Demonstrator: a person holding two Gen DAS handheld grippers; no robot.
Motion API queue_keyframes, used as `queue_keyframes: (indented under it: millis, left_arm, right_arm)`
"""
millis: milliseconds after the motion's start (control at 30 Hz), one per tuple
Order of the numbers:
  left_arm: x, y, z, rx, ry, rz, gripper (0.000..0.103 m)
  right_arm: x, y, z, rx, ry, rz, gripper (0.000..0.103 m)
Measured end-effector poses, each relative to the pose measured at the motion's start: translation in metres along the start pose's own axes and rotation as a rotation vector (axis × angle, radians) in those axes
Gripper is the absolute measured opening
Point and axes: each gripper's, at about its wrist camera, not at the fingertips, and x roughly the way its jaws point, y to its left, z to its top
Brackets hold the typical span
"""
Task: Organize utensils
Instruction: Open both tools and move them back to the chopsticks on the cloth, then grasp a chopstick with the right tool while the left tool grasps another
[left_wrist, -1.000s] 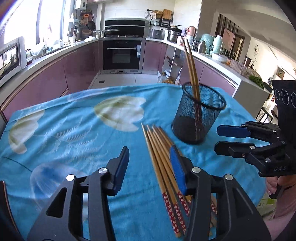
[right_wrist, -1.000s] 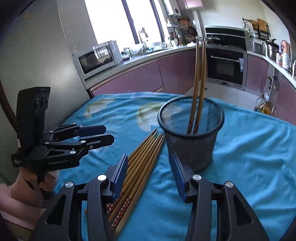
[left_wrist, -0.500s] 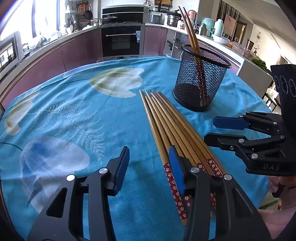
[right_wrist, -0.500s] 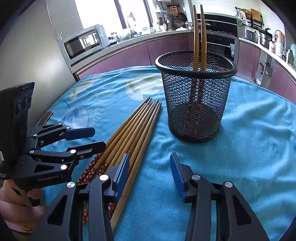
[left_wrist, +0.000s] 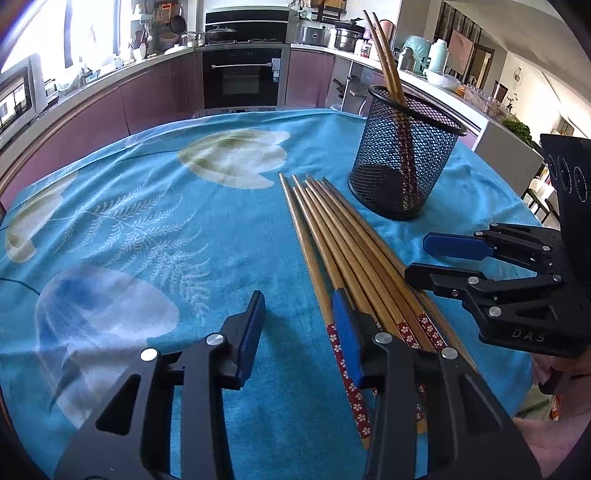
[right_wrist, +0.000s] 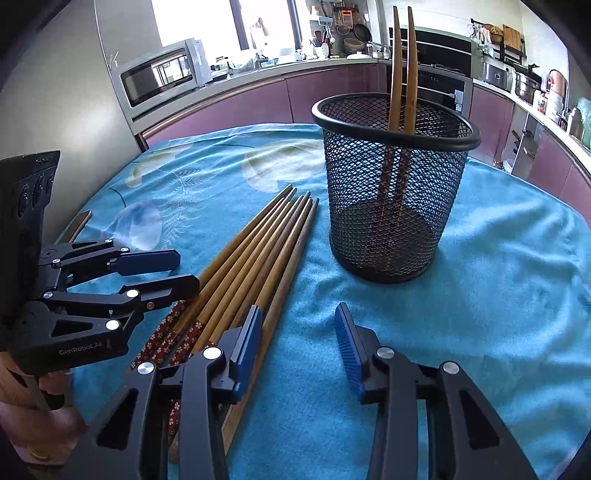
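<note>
Several wooden chopsticks (left_wrist: 343, 240) with red flowered ends lie side by side on the blue tablecloth (left_wrist: 147, 229); they also show in the right wrist view (right_wrist: 255, 254). A black mesh holder (left_wrist: 404, 162) stands upright beyond them, also in the right wrist view (right_wrist: 391, 184), with two chopsticks (right_wrist: 402, 74) standing in it. My left gripper (left_wrist: 299, 317) is open and empty, low over the cloth, its right finger at the leftmost chopstick. My right gripper (right_wrist: 299, 332) is open and empty, its left finger over the rightmost chopstick. Each gripper shows in the other's view, the right (left_wrist: 439, 258) and the left (right_wrist: 170, 269).
The round table's edge (right_wrist: 554, 206) curves close behind the holder and at the right. A kitchen counter with a microwave (right_wrist: 162, 74) and an oven (left_wrist: 243, 77) lies beyond the table. Bare cloth stretches to the left of the chopsticks.
Both grippers have come lower and closer to the chopsticks' flowered ends. The right gripper has drawn nearer the holder. Both stayed open.
</note>
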Motion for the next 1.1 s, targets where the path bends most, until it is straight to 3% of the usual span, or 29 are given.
queue_keyframes:
  millis: [500,633,800,1100]
  left_arm:
    - [0.016,-0.002,0.014,0.009,0.013,0.022,0.034]
    - [0.020,-0.003,0.018,0.003,0.019,0.028,0.026]
    - [0.021,-0.003,0.018,-0.012,0.022,0.011,0.011]
    - [0.015,-0.001,0.014,-0.053,0.007,-0.010,0.008]
  right_arm:
    - [0.014,0.007,0.010,-0.028,0.006,-0.039,0.029]
    - [0.015,0.005,0.011,-0.021,0.004,-0.034,0.026]
    - [0.013,-0.001,0.010,0.014,0.001,0.005,0.013]
    - [0.007,-0.009,0.007,0.070,-0.013,0.048,0.007]
